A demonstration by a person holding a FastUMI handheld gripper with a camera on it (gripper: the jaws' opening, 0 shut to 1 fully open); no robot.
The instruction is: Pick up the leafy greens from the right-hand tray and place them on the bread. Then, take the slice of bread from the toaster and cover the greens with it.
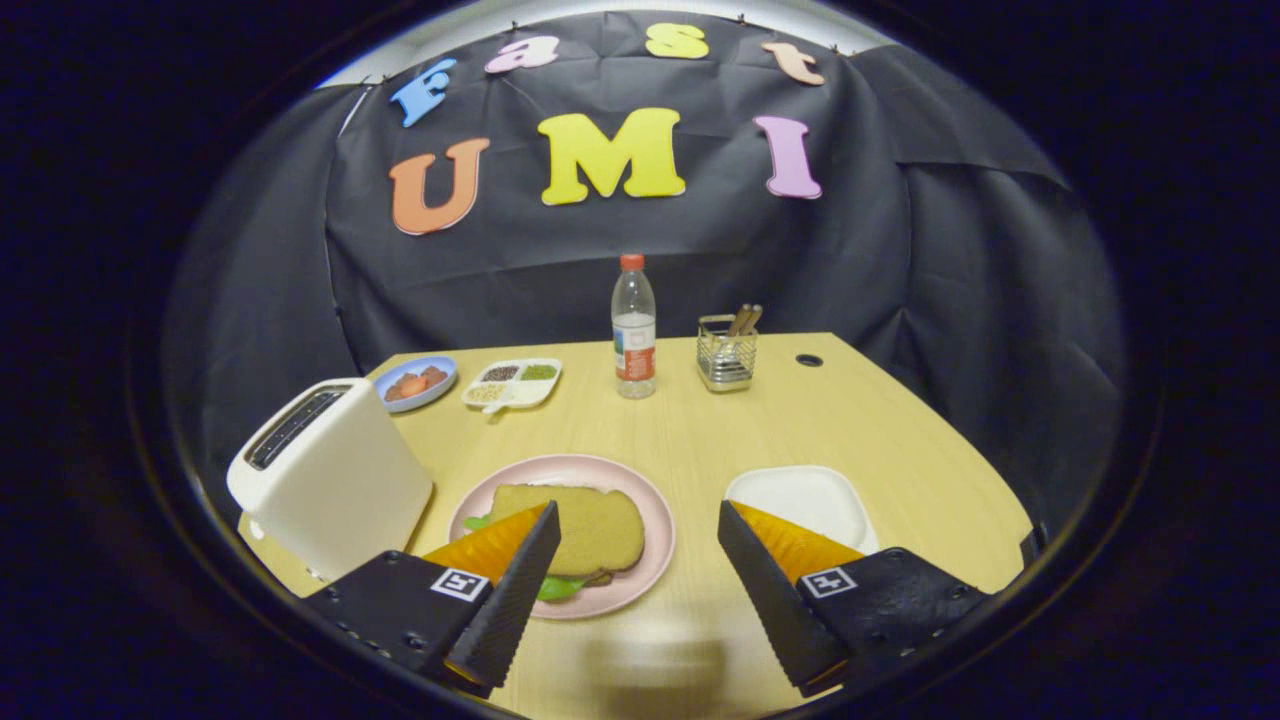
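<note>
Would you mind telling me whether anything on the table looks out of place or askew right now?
Nothing stands out. The bread slice lies flat on the pink plate with the leafy greens peeking out beneath it, the toaster stands upright beside it, and the white tray sits bare. The gripper hangs open above the table.

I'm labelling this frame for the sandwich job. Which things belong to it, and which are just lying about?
Job: pink plate with top bread slice over greens; toaster; white tray; open gripper.
Lying about: water bottle, utensil holder, blue dish, divided dish.

Brown bread slice [590, 525] flat on pink plate [655, 520], leafy greens [556, 588] peeking beneath, white toaster [335, 480] beside
</note>
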